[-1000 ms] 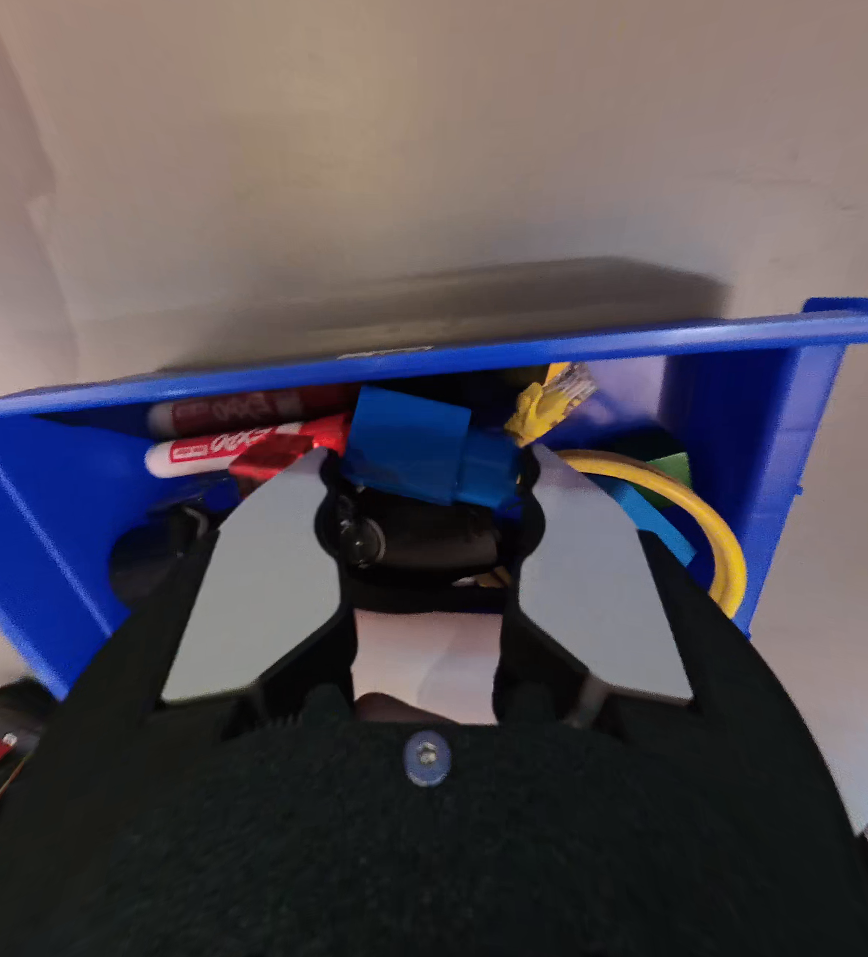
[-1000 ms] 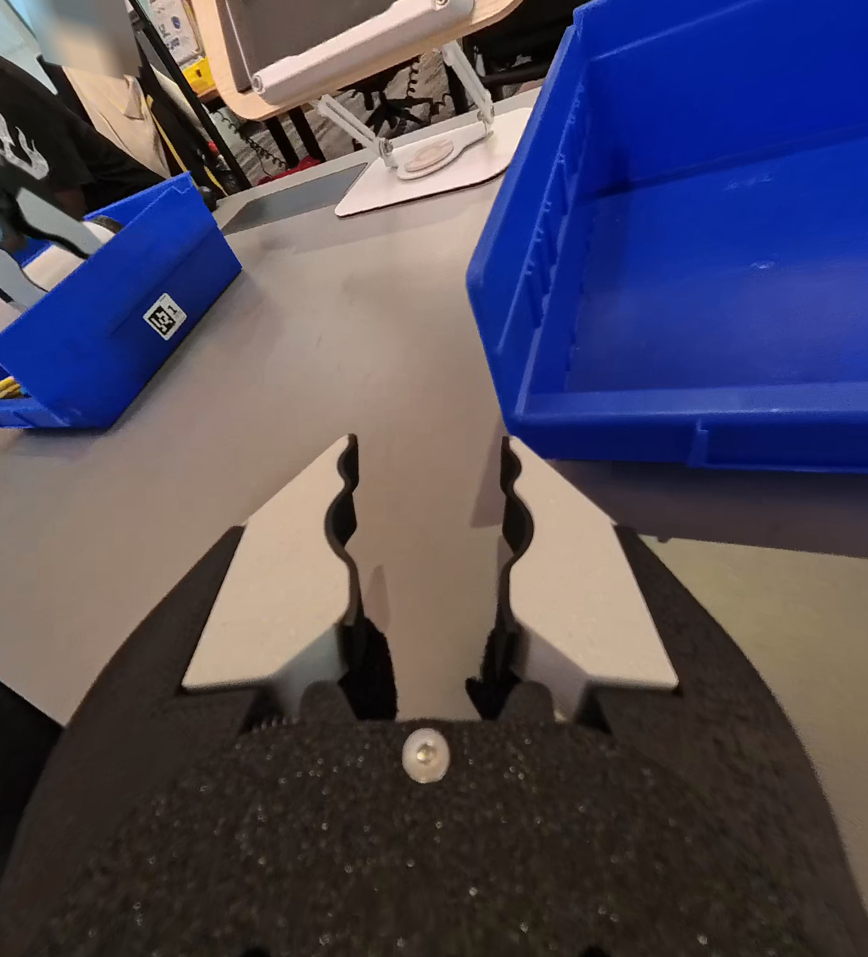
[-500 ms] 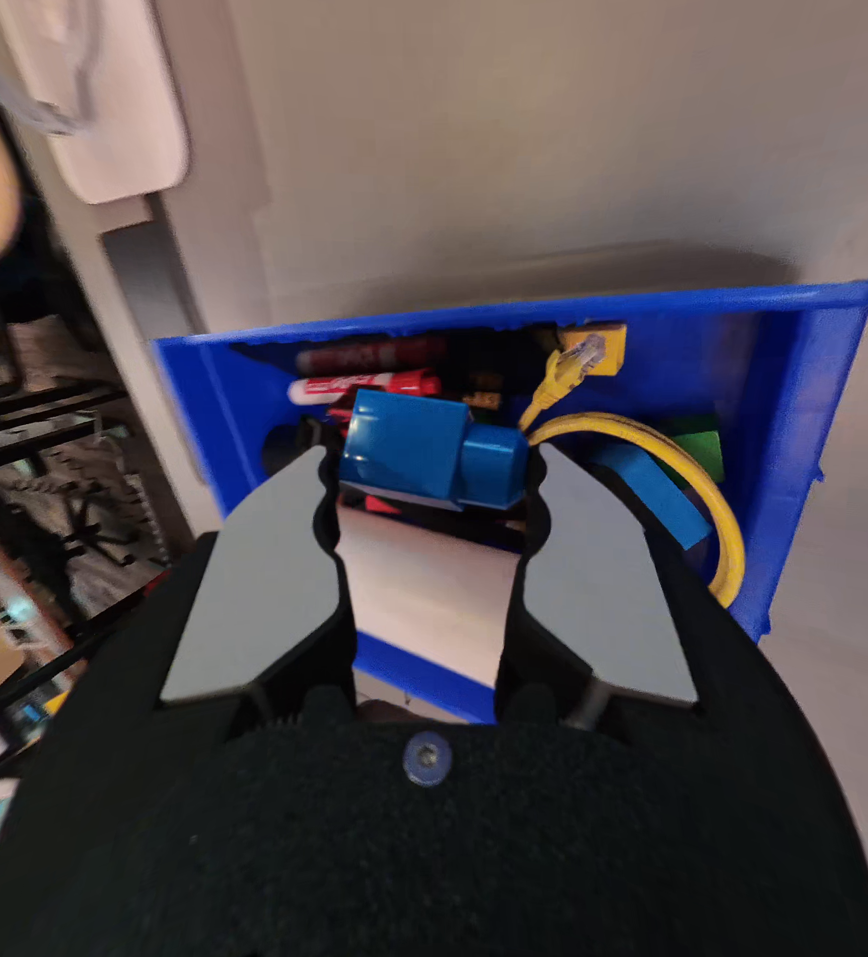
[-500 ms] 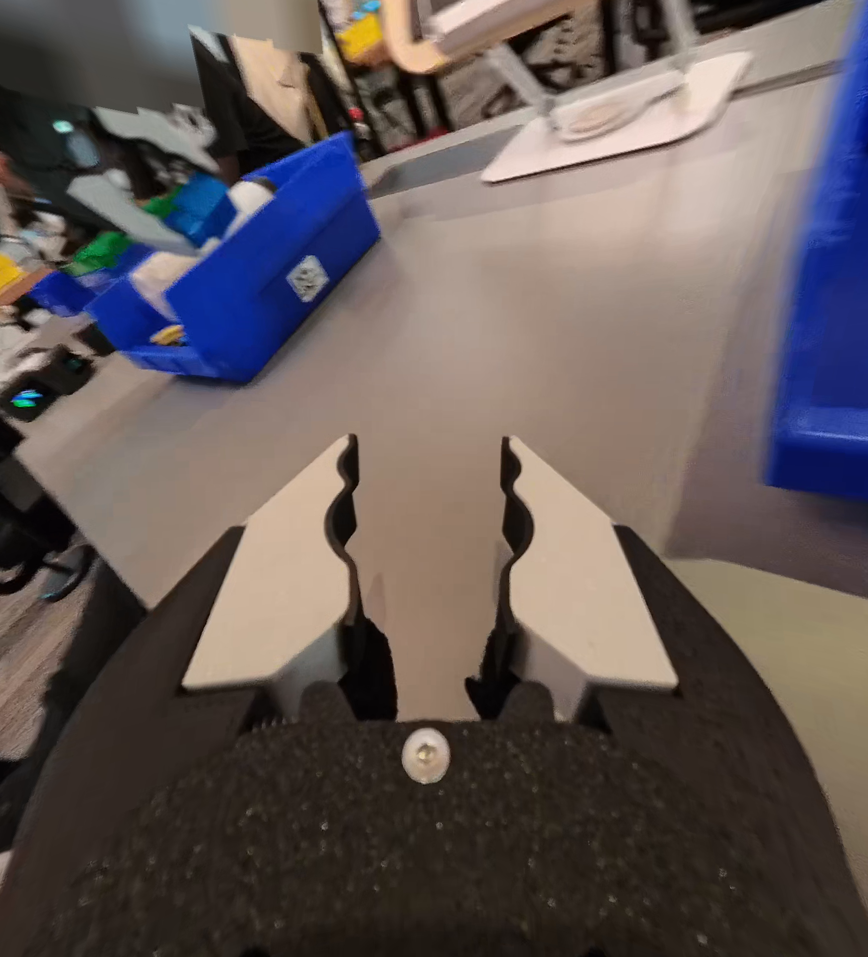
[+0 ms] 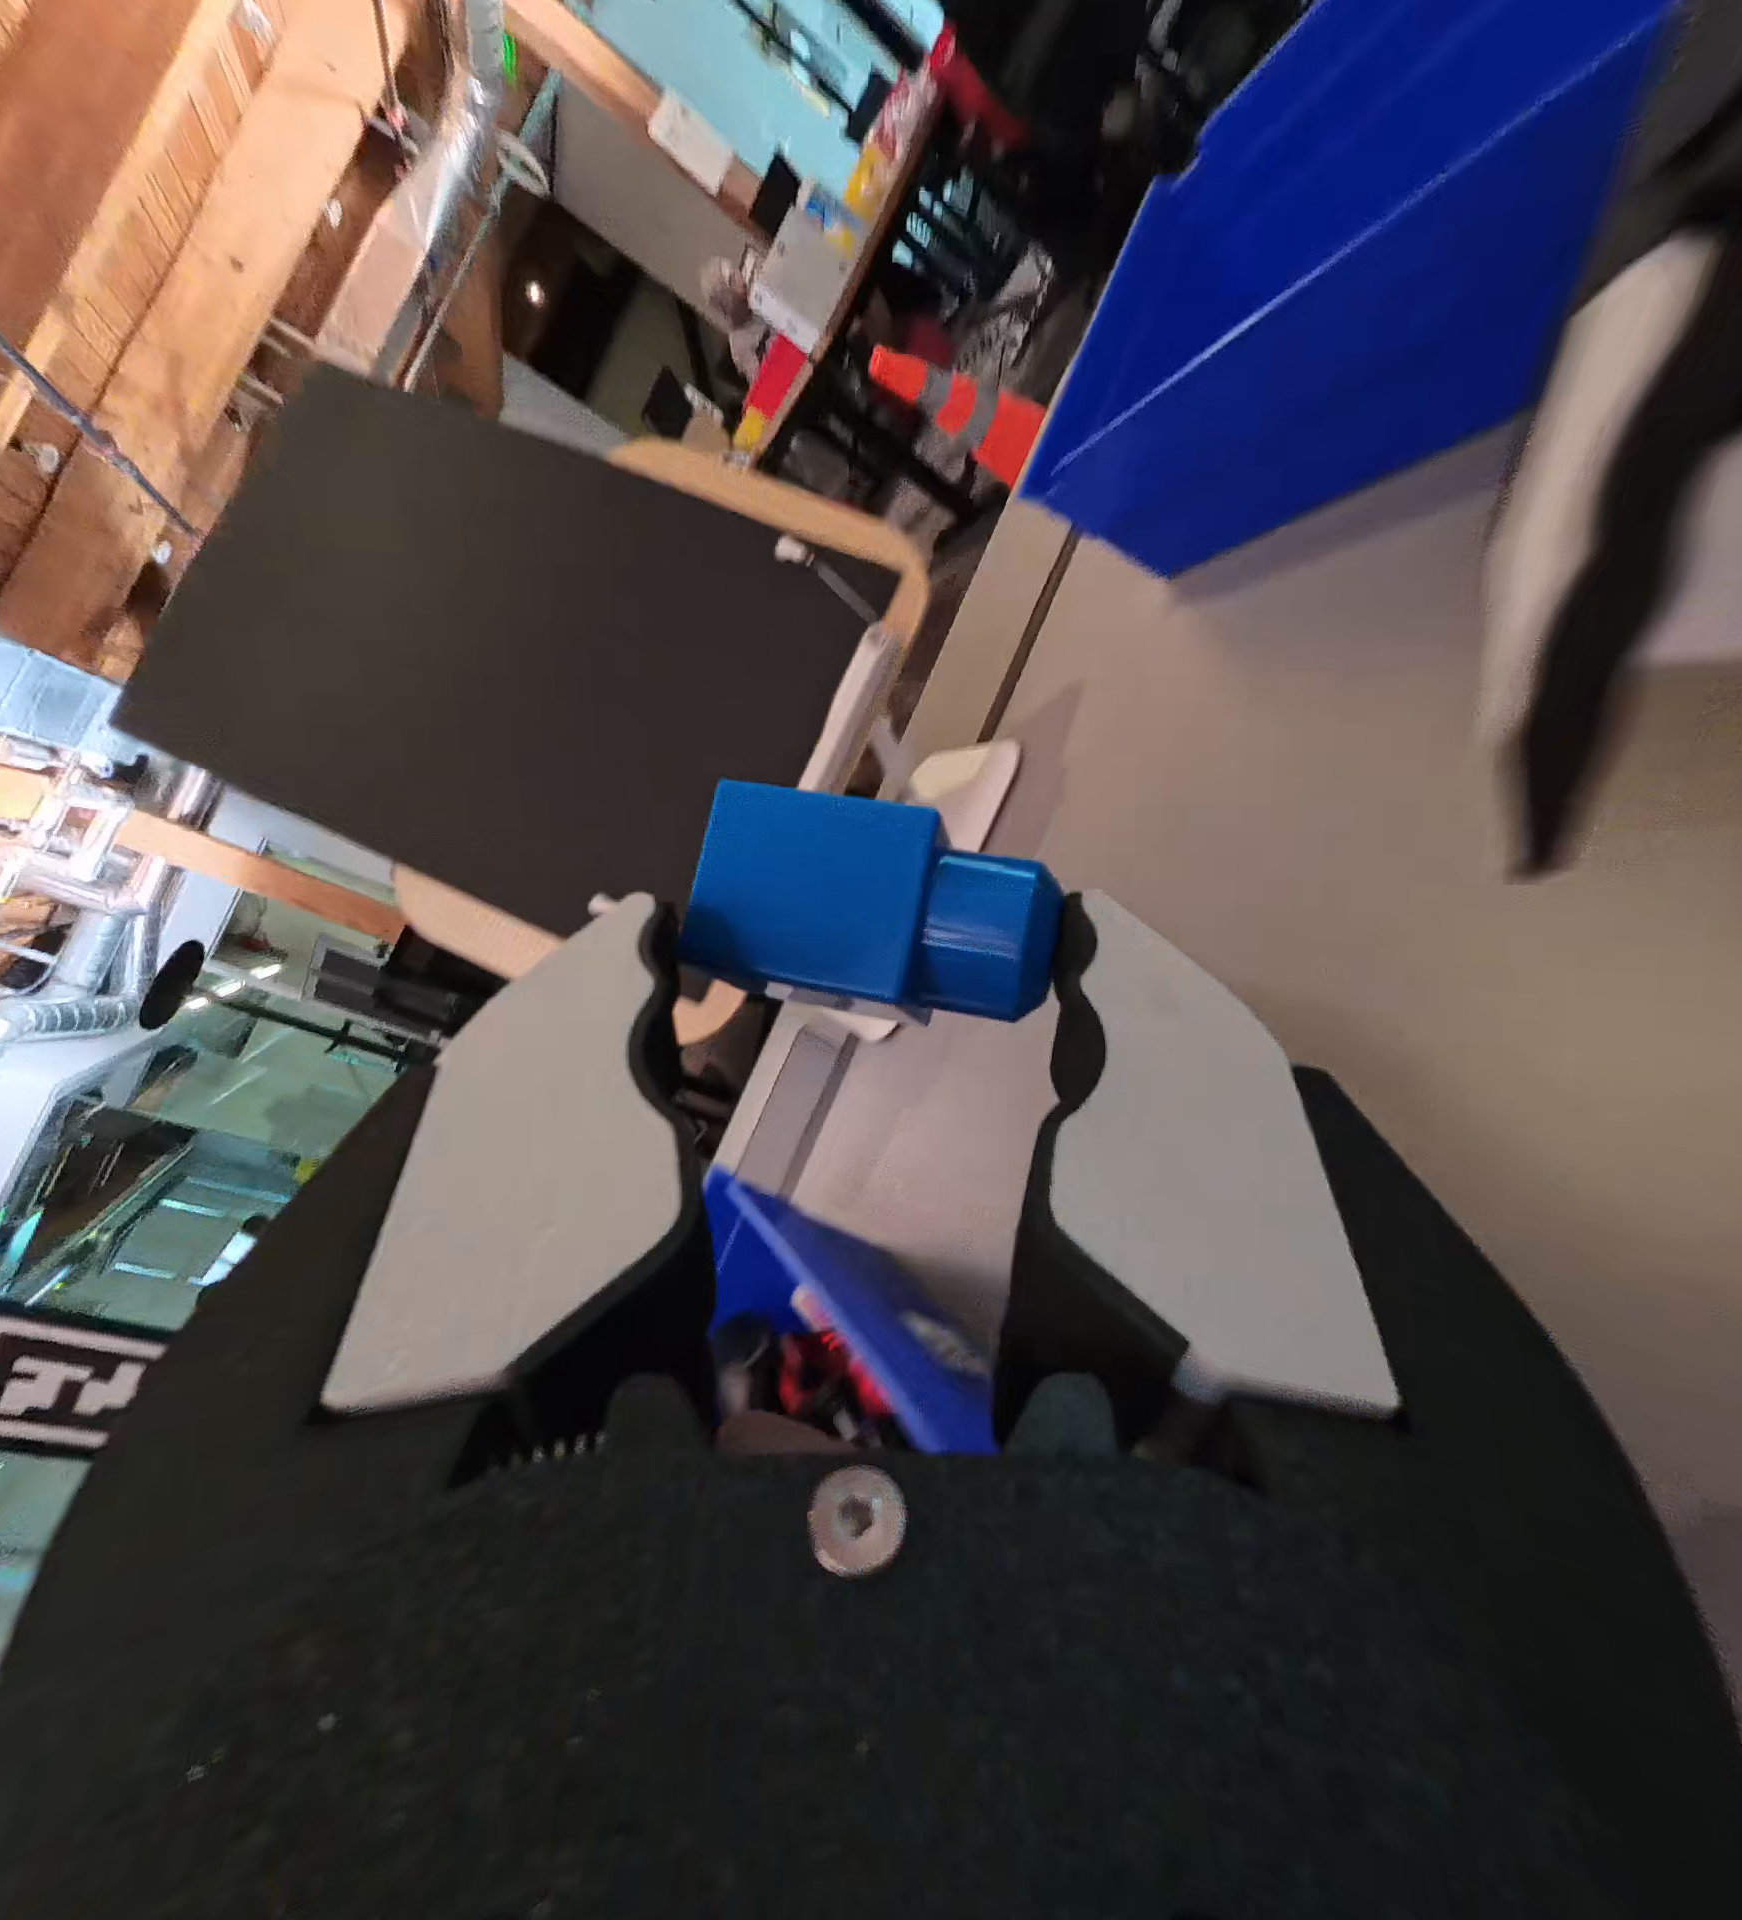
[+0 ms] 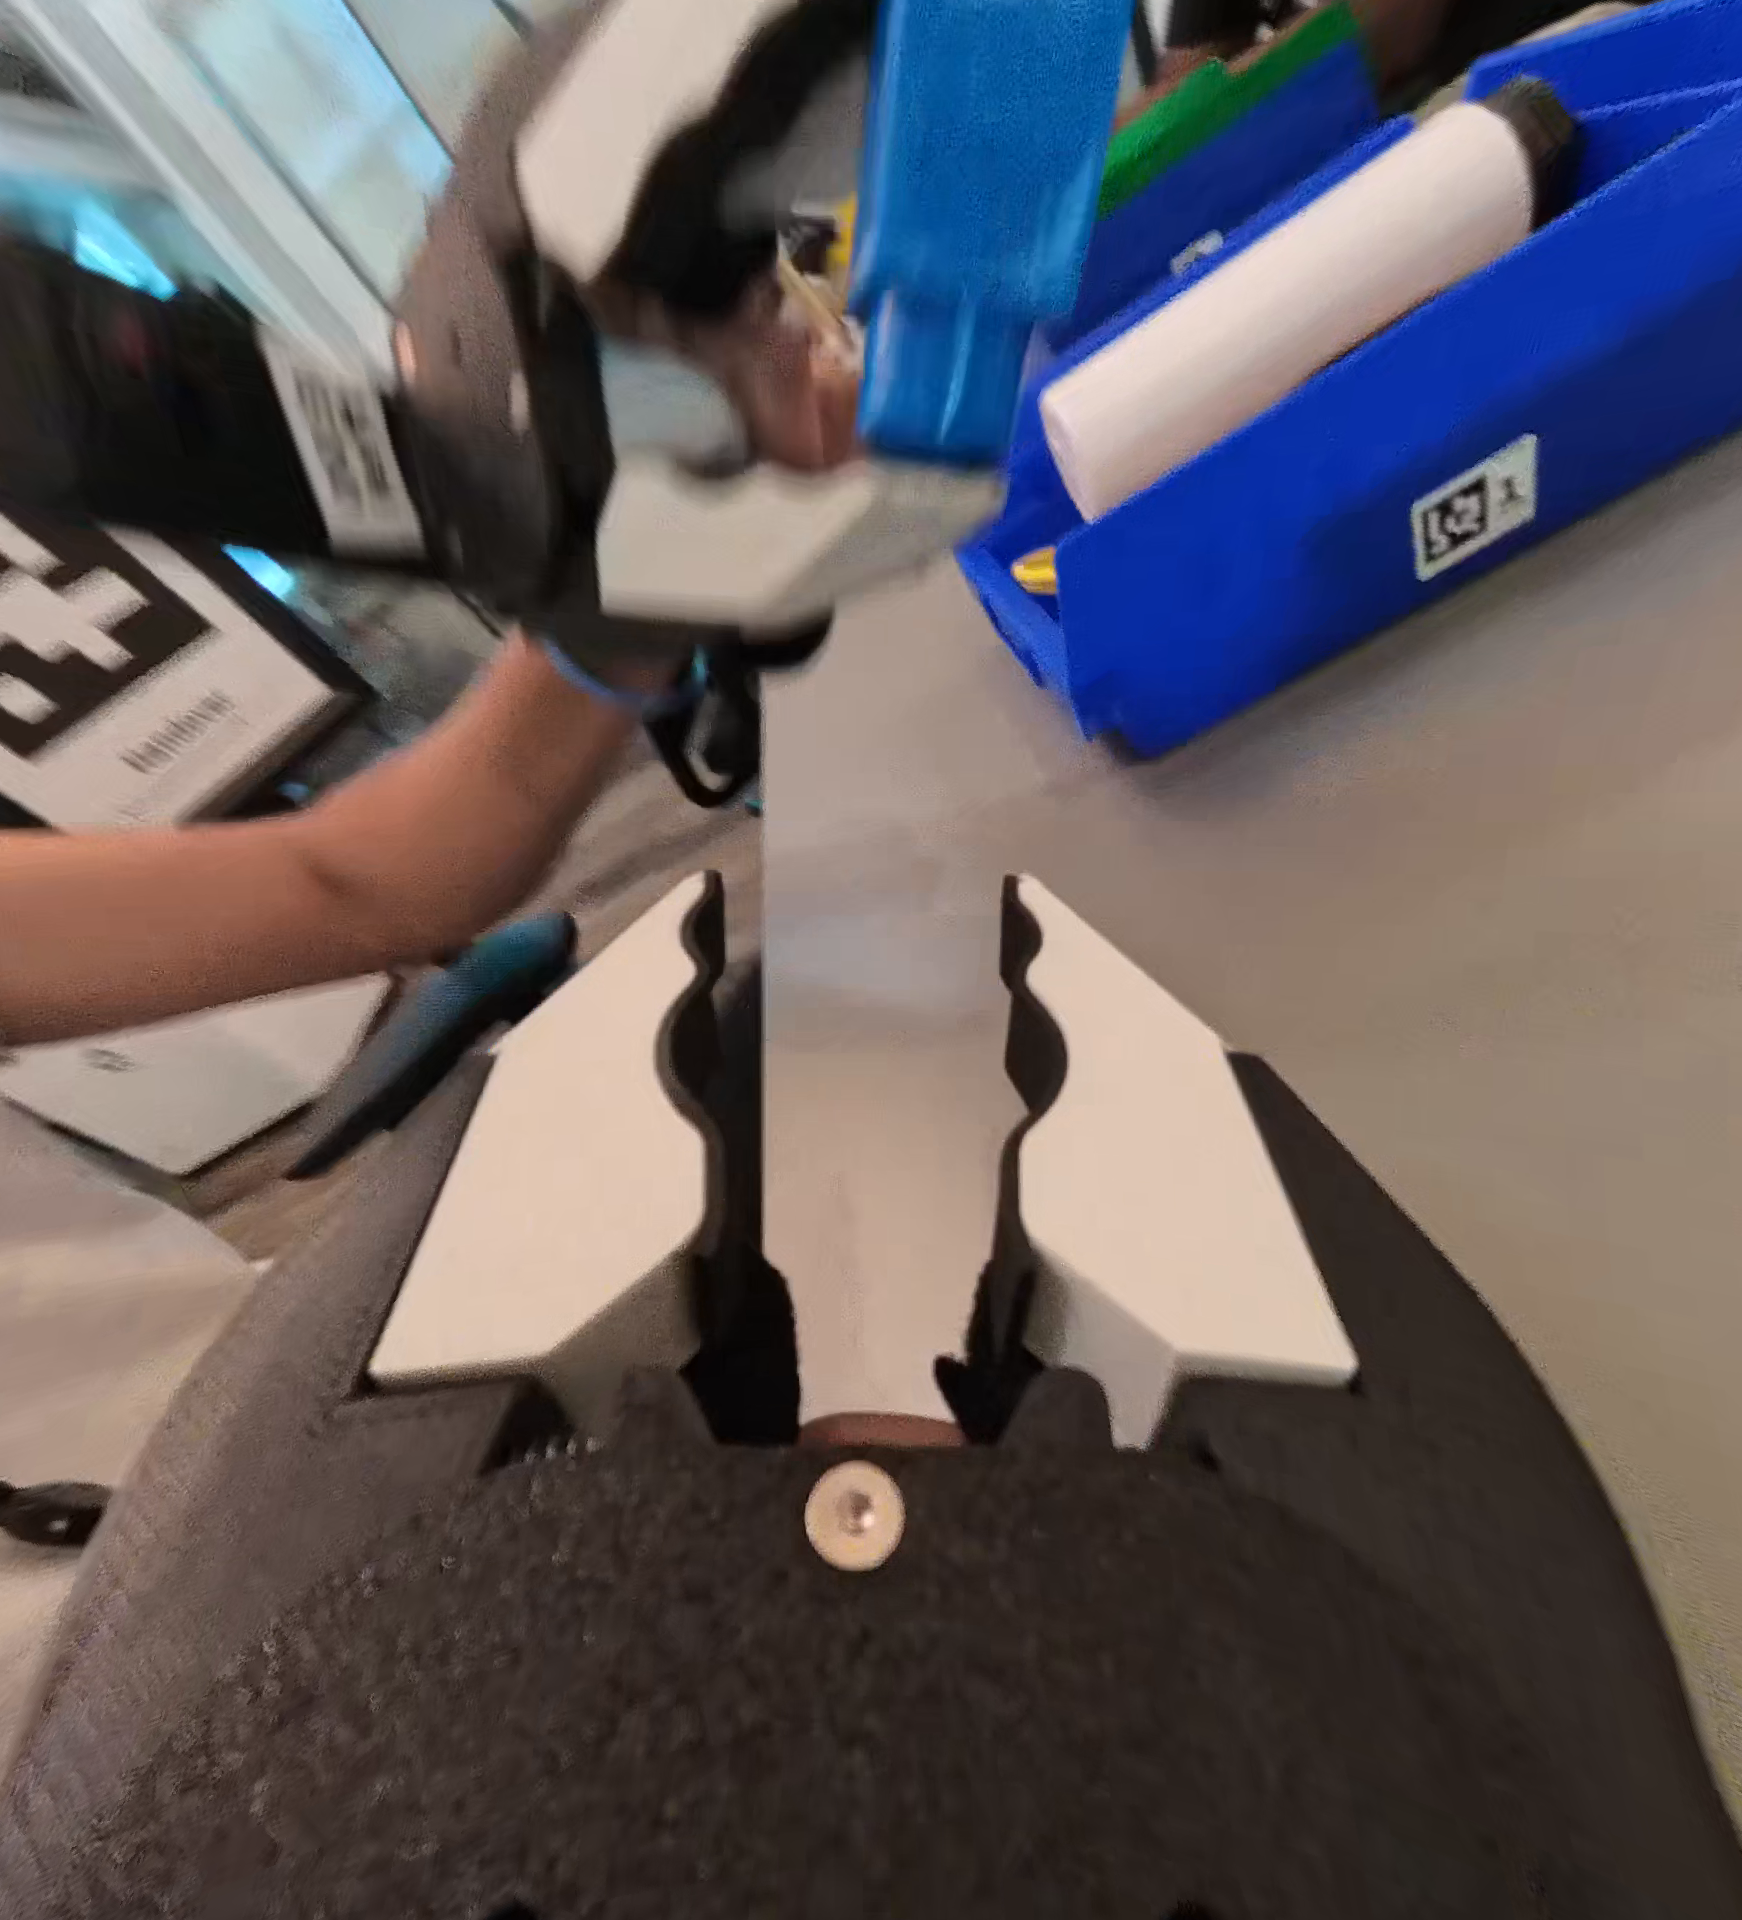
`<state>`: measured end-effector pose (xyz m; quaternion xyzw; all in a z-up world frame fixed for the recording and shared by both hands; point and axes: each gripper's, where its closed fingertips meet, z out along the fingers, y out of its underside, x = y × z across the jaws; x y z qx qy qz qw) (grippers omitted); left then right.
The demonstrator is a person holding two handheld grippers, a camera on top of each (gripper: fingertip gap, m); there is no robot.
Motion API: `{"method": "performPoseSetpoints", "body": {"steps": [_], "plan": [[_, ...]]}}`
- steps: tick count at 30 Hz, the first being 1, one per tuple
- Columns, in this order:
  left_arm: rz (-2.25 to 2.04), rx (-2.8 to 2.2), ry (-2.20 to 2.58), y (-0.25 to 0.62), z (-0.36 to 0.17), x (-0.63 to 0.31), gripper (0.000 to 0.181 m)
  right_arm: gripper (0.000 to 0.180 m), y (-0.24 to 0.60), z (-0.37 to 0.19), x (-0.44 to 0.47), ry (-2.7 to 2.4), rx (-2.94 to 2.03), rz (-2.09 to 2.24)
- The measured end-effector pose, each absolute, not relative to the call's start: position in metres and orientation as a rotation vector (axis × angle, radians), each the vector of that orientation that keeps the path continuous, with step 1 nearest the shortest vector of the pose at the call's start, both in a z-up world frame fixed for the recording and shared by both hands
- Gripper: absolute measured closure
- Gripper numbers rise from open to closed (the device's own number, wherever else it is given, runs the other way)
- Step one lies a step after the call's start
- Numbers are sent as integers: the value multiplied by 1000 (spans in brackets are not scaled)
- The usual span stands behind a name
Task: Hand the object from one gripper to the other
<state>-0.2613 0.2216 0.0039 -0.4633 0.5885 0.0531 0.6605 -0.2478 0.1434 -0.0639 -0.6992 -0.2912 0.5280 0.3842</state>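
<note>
My left gripper is shut on a blue plastic block with a round stub at one end, held in the air above the grey table. The same block shows blurred at the top of the right wrist view, between the left gripper's fingers. My right gripper is open and empty, low over the table, pointing toward the block from below. It shows blurred at the upper right of the left wrist view, apart from the block.
A small blue bin holds a white roll, a yellow cable and other items. A large blue bin stands farther along the table. A person's forearm reaches in from the left. A monitor back stands beyond.
My left gripper lifted the blue block out of the small bin and swung it up toward the right gripper. My right gripper turned left from the large bin to face the left gripper.
</note>
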Motion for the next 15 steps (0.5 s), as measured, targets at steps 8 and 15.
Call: {"method": "performPoseSetpoints", "body": {"steps": [8, 15], "plan": [[216, -926, 1411, 166, -49, -218, 112, 127, 149, -46, -227, -541, -1578, 1580], [141, -1009, 1364, 156, -71, -214, 112, 147, 148, -72, -225, -621, -1683, 1453]]}}
